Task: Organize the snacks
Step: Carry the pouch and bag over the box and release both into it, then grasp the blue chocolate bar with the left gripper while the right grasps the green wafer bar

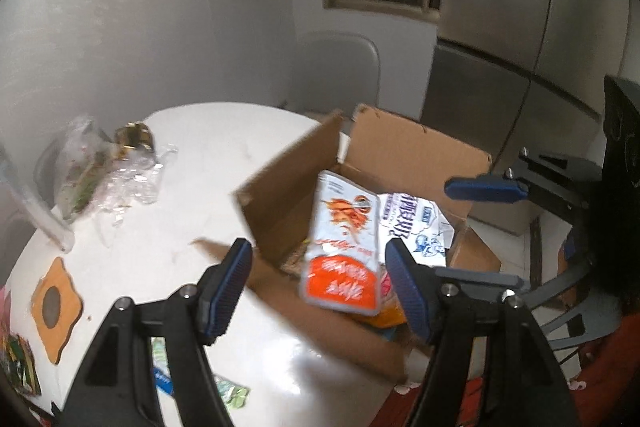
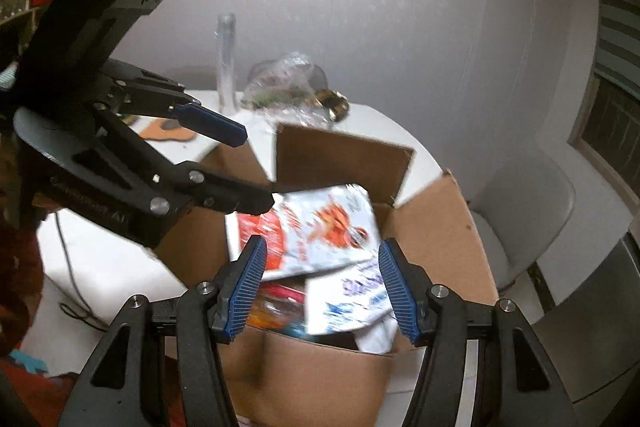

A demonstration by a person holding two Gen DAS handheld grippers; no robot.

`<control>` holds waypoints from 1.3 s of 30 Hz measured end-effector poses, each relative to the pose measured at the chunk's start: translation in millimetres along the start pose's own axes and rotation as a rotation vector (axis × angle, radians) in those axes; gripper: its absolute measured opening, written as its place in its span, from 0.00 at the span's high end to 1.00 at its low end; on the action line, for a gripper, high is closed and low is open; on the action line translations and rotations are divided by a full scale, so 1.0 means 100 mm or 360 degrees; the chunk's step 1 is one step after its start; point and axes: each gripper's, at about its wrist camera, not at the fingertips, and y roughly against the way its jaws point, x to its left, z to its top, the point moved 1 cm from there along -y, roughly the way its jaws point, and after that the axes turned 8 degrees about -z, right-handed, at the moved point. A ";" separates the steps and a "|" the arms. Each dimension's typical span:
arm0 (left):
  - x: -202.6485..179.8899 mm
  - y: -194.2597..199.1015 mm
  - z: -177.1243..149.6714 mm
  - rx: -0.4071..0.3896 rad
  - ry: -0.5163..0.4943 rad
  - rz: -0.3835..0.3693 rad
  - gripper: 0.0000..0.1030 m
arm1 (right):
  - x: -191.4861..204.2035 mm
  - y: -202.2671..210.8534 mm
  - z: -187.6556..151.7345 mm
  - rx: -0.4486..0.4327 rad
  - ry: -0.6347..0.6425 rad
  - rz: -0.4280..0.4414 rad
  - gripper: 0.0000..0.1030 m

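**Snack packets going into the box**

Clearly the packing step is in hand. Far left in the left wrist view, loose small packets [image 1: 22, 367] lie at the edge of the round white table [image 1: 132, 267], beside an orange wooden coaster [image 1: 54, 307] – these look like the snacks not yet stowed. Farther back sits crumpled clear plastic wrapping [image 1: 104, 171]. The left gripper [image 1: 320, 291] has its jaws spread wide and holds nothing. Between its blue pads, the open brown cardboard box [image 1: 416, 151] holds a white-and-orange snack pouch [image 1: 344, 247] on top; whether the pouch rests or is dropping I cannot tell, since it is blurred. To its right lies a white packet with blue lettering [image 1: 412, 223], with more wrappers underneath. The right gripper [image 2: 322, 287] hovers over the box, jaws also wide open and empty.

Next, I judge, one gripper must swing back to the table's left edge and close on a loose packet – thin foil calls for a flat, careful pinch.
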 end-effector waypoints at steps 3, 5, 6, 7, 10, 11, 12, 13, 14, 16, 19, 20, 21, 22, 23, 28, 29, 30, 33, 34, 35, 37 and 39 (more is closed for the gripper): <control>0.16 0.30 -0.14 -0.0091 0.0067 0.0068 0.34 | 0.23 0.11 0.09 -0.0074 0.0030 0.0102 0.47; 0.30 0.49 -0.26 -0.0145 0.0119 0.0134 0.32 | 0.41 0.16 0.15 -0.0115 0.0065 0.0170 0.47; 0.37 0.58 -0.34 -0.0164 0.0150 0.0172 0.32 | 0.54 0.18 0.18 -0.0136 0.0092 0.0214 0.47; 0.45 0.67 -0.42 -0.0181 0.0182 0.0209 0.32 | 0.64 0.19 0.21 -0.0148 0.0112 0.0249 0.47; 0.66 0.85 -0.69 -0.0214 0.0274 0.0311 0.32 | 0.99 0.15 0.27 -0.0153 0.0175 0.0381 0.47; 0.73 0.90 -0.80 -0.0220 0.0304 0.0355 0.32 | 1.10 0.12 0.28 -0.0146 0.0193 0.0417 0.47; 0.81 0.95 -0.93 -0.0225 0.0347 0.0401 0.32 | 1.25 0.07 0.28 -0.0131 0.0216 0.0470 0.47; 0.88 0.97 -1.03 -0.0225 0.0379 0.0421 0.32 | 1.35 0.03 0.27 -0.0118 0.0228 0.0500 0.47; 0.95 0.98 -1.15 -0.0222 0.0428 0.0444 0.32 | 1.44 -0.02 0.25 -0.0102 0.0238 0.0530 0.47; 1.07 0.97 -1.37 -0.0211 0.0507 0.0472 0.32 | 1.64 -0.17 0.21 -0.0056 0.0245 0.0585 0.47; 1.22 0.86 -1.69 -0.0182 0.0652 0.0485 0.32 | 1.85 -0.53 0.05 0.0068 0.0220 0.0642 0.47; 1.26 0.79 -1.79 -0.0164 0.0696 0.0482 0.32 | 1.90 -0.69 -0.02 0.0118 0.0188 0.0650 0.47; 1.31 0.71 -1.90 -0.0142 0.0745 0.0465 0.32 | 1.94 -0.82 -0.08 0.0157 0.0158 0.0644 0.47; 1.33 0.64 -1.98 -0.0131 0.0782 0.0452 0.32 | 1.96 -0.94 -0.13 0.0188 0.0139 0.0630 0.47; 1.36 0.59 -2.06 -0.0120 0.0828 0.0439 0.32 | 1.95 -1.05 -0.17 0.0211 0.0126 0.0607 0.47; 1.51 0.28 -2.30 -0.0071 0.0990 0.0377 0.32 | 1.99 -1.43 -0.34 0.0257 0.0123 0.0483 0.53; 1.53 0.24 -2.30 -0.0066 0.1001 0.0369 0.32 | 2.00 -1.48 -0.36 0.0265 0.0142 0.0465 0.55; 1.54 0.18 -2.27 -0.0061 0.1008 0.0363 0.33 | 2.00 -1.55 -0.38 0.0270 0.0163 0.0446 0.56; 1.57 0.03 -2.20 -0.0037 0.1014 0.0343 0.41 | 1.99 -1.69 -0.36 0.0289 0.0192 0.0445 0.63; 1.58 0.00 -2.18 -0.0025 0.1007 0.0343 0.46 | 1.98 -1.70 -0.35 0.0295 0.0194 0.0450 0.66; 1.58 -0.04 -2.16 -0.0003 0.1002 0.0346 0.50 | 1.98 -1.72 -0.36 0.0301 0.0198 0.0453 0.69; 1.61 -0.14 -2.13 0.0030 0.1001 0.0345 0.53 | 1.98 -1.76 -0.36 0.0312 0.0208 0.0458 0.73; 1.61 -0.20 -2.11 0.0041 0.1007 0.0345 0.53 | 1.98 -1.79 -0.36 0.0317 0.0216 0.0461 0.77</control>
